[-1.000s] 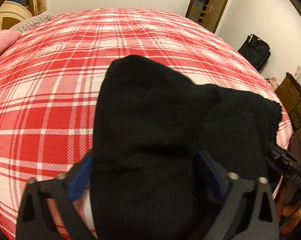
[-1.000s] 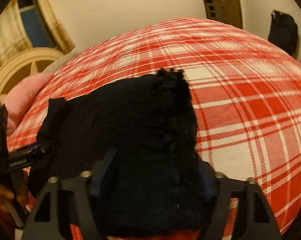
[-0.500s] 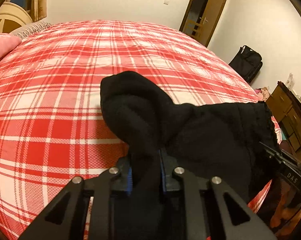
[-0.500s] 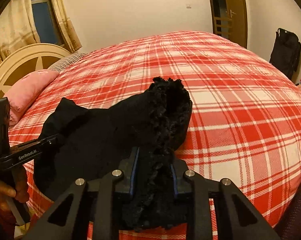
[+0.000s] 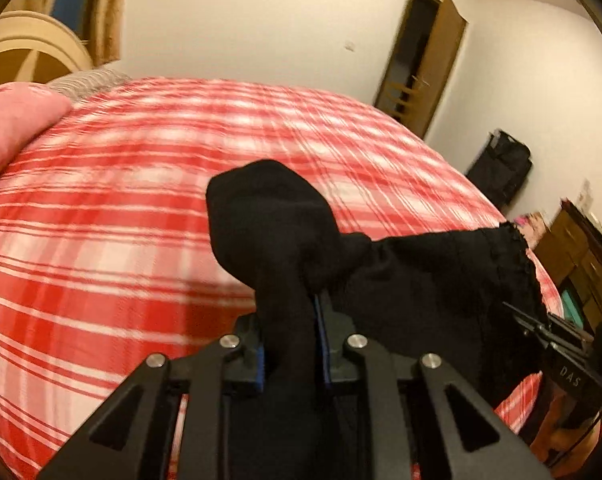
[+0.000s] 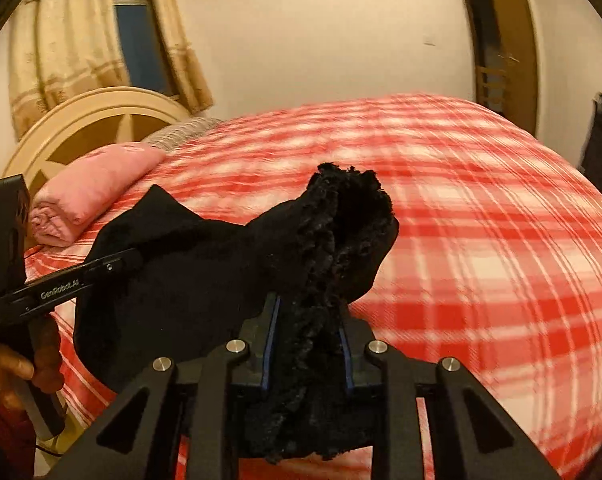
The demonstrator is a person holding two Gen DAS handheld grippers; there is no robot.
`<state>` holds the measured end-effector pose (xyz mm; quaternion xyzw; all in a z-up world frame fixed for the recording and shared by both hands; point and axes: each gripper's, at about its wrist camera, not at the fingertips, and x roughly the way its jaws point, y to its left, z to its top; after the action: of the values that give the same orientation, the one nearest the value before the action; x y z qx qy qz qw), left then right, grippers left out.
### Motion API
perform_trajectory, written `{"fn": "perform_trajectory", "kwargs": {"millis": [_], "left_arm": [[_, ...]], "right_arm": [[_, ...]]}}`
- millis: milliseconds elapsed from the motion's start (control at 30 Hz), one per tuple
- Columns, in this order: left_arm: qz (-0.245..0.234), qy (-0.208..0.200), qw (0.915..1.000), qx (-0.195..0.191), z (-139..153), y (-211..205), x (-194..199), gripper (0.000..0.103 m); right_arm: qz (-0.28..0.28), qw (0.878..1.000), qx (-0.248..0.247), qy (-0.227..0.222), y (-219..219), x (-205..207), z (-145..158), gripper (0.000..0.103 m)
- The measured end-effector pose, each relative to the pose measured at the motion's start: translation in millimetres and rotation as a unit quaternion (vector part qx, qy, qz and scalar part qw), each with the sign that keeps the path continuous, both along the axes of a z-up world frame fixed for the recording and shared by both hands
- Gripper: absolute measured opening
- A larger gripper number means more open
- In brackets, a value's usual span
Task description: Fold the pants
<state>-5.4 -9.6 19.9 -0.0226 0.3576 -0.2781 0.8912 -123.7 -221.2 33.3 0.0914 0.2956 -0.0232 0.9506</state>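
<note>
The black pants hang between my two grippers above the red and white plaid bed. My left gripper is shut on one bunched black end of them. My right gripper is shut on the other end, which has a fuzzy frilled edge. In the right wrist view the pants stretch left to the left gripper. In the left wrist view the right gripper shows at the right edge.
A pink pillow lies at the head of the bed by a cream headboard. A black suitcase stands by the wall, a wooden dresser to the right, a brown door behind.
Both grippers went from open around the pants to shut on them, then lifted the fabric off the bed. The views have tilted upward.
</note>
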Motion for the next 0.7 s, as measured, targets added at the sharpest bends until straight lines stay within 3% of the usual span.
{"fn": "perform_trajectory", "kwargs": {"millis": [100, 267, 367, 467, 567, 600, 700], "left_arm": [[0.041, -0.014, 0.9990, -0.011, 13, 32, 20, 0.018], [0.125, -0.055, 0.9905, -0.014, 38, 100, 52, 0.009], [0.183, -0.076, 0.9801, 0.017, 32, 137, 79, 0.009], [0.214, -0.052, 0.9748, 0.036, 13, 167, 100, 0.011], [0.235, -0.012, 0.9704, 0.052, -18, 198, 118, 0.019], [0.259, -0.017, 0.9628, 0.076, -28, 208, 121, 0.020], [0.285, -0.016, 0.9532, 0.101, -40, 220, 122, 0.034]], "right_arm": [[0.042, 0.999, -0.008, -0.022, 30, 40, 16, 0.026], [0.128, 0.990, -0.014, -0.053, 97, 128, 27, 0.025], [0.152, 0.986, -0.058, -0.029, 134, 189, 2, 0.025], [0.148, 0.986, -0.070, 0.034, 143, 239, -46, 0.026], [0.145, 0.983, -0.097, 0.062, 139, 252, -79, 0.037], [0.143, 0.985, -0.077, 0.059, 130, 250, -78, 0.041], [0.128, 0.991, -0.016, 0.038, 105, 240, -58, 0.047]]}}
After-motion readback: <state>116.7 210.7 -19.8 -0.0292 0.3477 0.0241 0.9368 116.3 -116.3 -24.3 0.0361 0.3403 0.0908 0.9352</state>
